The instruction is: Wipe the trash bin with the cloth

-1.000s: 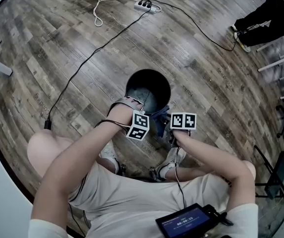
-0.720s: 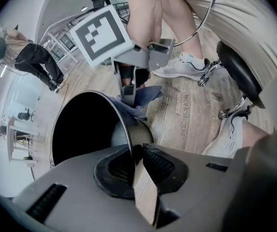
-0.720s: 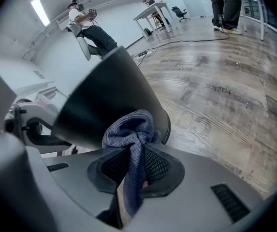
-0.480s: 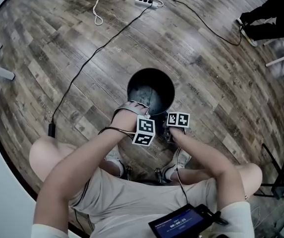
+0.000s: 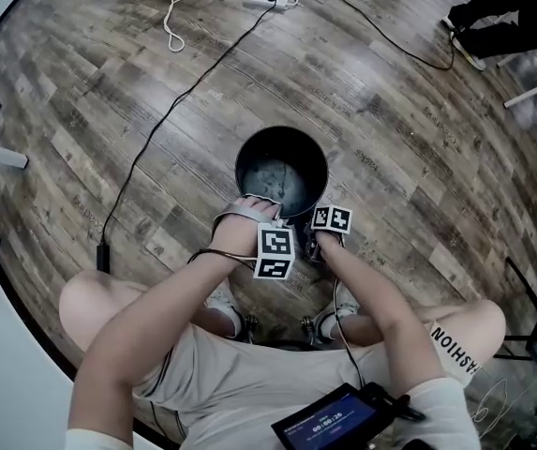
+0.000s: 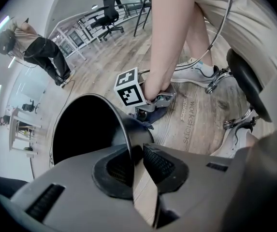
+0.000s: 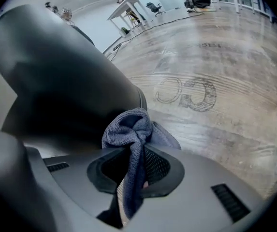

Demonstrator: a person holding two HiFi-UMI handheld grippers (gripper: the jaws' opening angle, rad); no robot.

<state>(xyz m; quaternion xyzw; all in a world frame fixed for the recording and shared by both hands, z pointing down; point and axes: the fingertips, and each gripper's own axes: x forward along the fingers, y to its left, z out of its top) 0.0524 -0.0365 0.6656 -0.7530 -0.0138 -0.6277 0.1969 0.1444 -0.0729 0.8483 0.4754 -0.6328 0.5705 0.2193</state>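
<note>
We hold the trash bin (image 5: 296,157) on the wooden floor (image 5: 390,111), our left tool (image 6: 137,161) pinched shut on its near rim. Our right tool (image 7: 133,170) clamps the blue-grey cloth (image 7: 128,129), bunched at the bin's dark outer wall.

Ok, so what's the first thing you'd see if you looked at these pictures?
Probably the round black trash bin, standing in the middle of the wooden floor just ahead of the person. The left gripper has its jaws pinched on the bin's near rim. The right gripper grips a crumpled blue-grey cloth right beside the bin's outer wall.
</note>
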